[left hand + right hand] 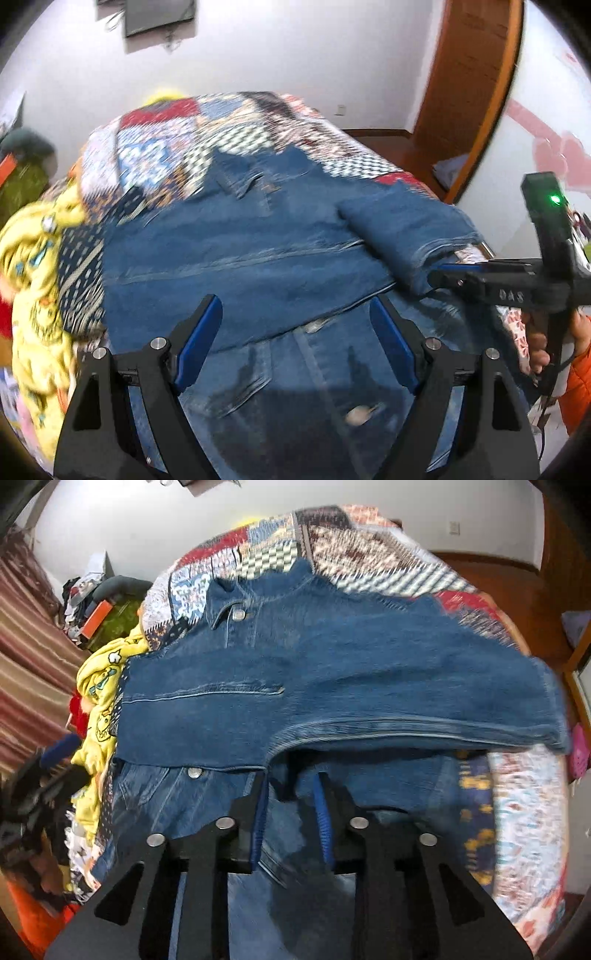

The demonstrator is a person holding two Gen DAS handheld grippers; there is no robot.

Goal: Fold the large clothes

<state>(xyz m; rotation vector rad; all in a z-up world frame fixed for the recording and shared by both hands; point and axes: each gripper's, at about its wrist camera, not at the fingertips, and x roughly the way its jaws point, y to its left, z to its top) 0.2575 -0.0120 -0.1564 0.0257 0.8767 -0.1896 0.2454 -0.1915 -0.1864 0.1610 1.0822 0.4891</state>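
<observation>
A blue denim jacket (pixel 258 240) (pixel 332 657) lies spread on a patchwork quilt, its collar at the far end. One sleeve (pixel 406 229) (pixel 424 709) is folded across the body. My left gripper (pixel 295 314) hovers open over the jacket's near hem, with nothing between its blue pads. My right gripper (pixel 291 777) has its jaws a little apart, the tips tucked just under the folded sleeve's edge; the pads do not press on cloth. In the left wrist view the right gripper (pixel 437 275) comes in from the right, with its tip at the sleeve cuff.
The patchwork quilt (pixel 221 122) (pixel 388 554) covers the bed. A yellow garment (pixel 33 258) (pixel 103 686) is heaped at the jacket's left. A person's hand (pixel 537 347) and orange sleeve (pixel 576 387) are at right. Behind are a wooden door frame (pixel 469 92) and a striped curtain (pixel 29 646).
</observation>
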